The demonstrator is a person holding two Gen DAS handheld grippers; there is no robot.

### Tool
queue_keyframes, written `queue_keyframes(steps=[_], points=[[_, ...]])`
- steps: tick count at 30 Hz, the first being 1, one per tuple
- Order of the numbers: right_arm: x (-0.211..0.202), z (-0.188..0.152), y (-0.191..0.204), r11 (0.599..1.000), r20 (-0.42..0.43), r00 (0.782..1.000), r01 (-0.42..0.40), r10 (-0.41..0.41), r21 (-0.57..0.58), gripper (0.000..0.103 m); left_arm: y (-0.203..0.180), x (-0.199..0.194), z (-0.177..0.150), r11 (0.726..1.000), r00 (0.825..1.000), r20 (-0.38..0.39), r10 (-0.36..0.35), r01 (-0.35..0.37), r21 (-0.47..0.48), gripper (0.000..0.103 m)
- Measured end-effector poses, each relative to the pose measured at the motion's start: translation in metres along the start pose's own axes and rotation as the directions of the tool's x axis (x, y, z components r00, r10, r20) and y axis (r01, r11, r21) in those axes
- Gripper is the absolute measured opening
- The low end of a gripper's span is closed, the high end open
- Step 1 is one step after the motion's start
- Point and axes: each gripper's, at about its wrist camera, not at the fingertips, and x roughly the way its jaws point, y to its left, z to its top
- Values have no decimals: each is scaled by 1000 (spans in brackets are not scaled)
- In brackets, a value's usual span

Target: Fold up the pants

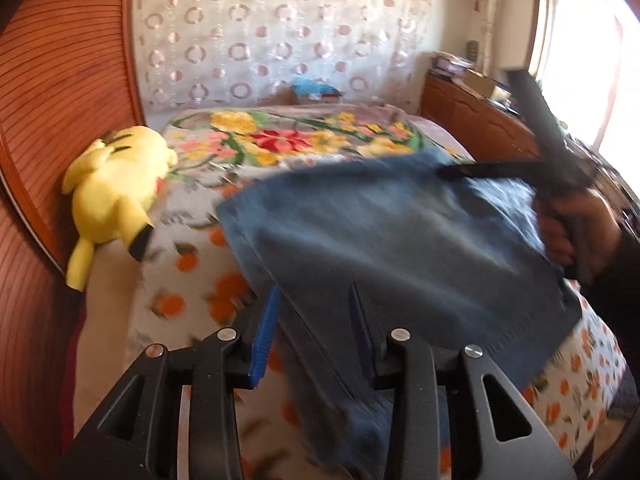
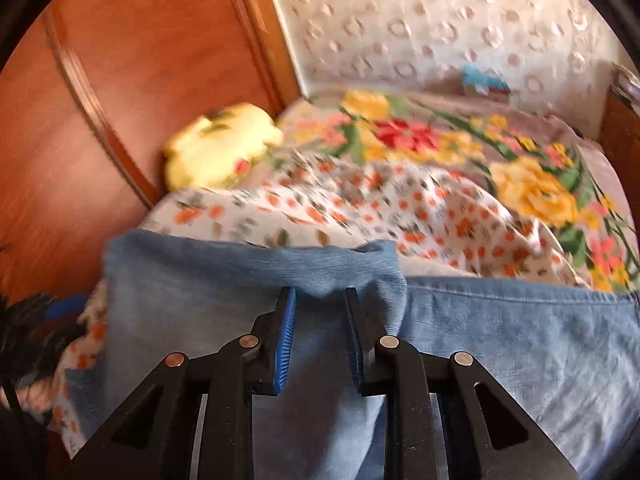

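Blue denim pants [image 1: 384, 232] hang spread above a bed, lifted at two points. My left gripper [image 1: 316, 292] has its jaws apart with a fold of the denim running between the blue pads; whether it pinches the cloth is unclear. In the right wrist view the pants [image 2: 520, 344] lie across the near part of the bed, and my right gripper [image 2: 320, 296] has its jaws apart around a bunched fold of denim. The right gripper also shows in the left wrist view [image 1: 452, 172], at the pants' far right corner, held by a hand [image 1: 576, 232].
The bed has a floral sheet [image 1: 192, 264] and a flowered blanket [image 1: 296, 136]. A yellow plush toy [image 1: 116, 192] lies at its left by a wooden headboard [image 1: 60, 120]. A wooden cabinet [image 1: 472, 116] stands at right below a window [image 1: 580, 56].
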Motion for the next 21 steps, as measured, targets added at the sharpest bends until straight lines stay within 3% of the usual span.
queue_keyframes(steps=[4,8,13,18,21], points=[[-2,-6,-2,1000,18,1000,20,-20,21,24,-15,-3,-23,1000,999,-38,1,0,21,37],[-37,-19,9,997,55,996,77,-75,-30,24,-16,-4,-43,999,997,-64,43,-42,18,37],[-91,-58,14,990,114,985,134,-129,-42,27,-17,-20,-54,999,998,-33,50,-50,2,37],[-130,-99,8,985,139,976,173,-169,-15,33,-29,-32,-50,999,999,38,40,-39,-5,49],[-149,-120,6,984,136,975,177,-177,13,37,-46,-34,-46,999,996,87,34,-36,27,49]])
